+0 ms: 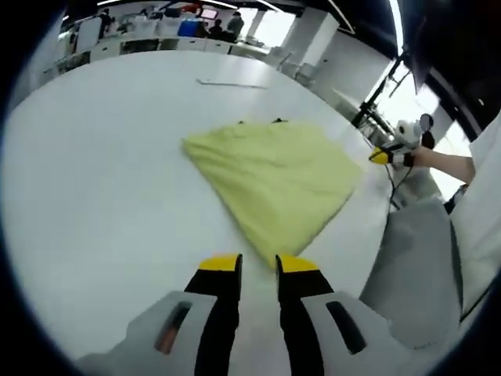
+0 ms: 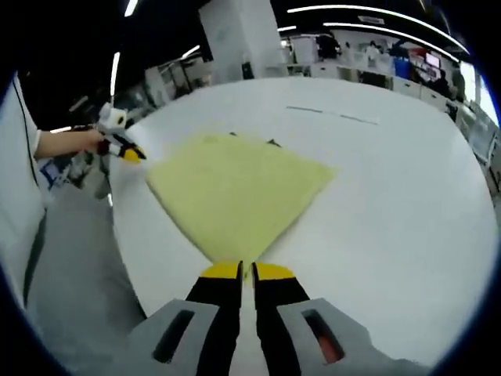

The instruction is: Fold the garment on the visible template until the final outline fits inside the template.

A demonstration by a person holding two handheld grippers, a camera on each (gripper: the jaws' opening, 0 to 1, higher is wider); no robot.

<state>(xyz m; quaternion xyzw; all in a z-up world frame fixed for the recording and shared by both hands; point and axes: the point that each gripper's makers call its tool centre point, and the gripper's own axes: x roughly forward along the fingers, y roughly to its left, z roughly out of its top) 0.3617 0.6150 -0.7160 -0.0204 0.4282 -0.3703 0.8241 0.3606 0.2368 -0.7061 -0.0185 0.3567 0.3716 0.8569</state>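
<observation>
A yellow garment [image 1: 274,176] [image 2: 235,192] lies flat on the white table [image 1: 102,180] [image 2: 391,204], folded into a rough triangle. My left gripper [image 1: 258,265] stands open, and the garment's near corner lies just ahead of its right jaw. My right gripper [image 2: 248,271] has its jaws together, with another pointed corner of the garment reaching their tips. Whether that cloth is pinched is unclear. Each gripper also shows in the other's view, held in a hand at the table's edge: the right gripper [image 1: 389,155] and the left gripper [image 2: 119,143]. Small dark marks [image 1: 275,120] [image 2: 270,142] peek out along the garment's far edge.
A thin line [image 1: 227,82] [image 2: 329,113] runs across the table beyond the garment. The person's sleeve and grey clothing [image 1: 419,258] [image 2: 55,266] stand at the table's edge. Desks and people fill the room behind [image 1: 196,27].
</observation>
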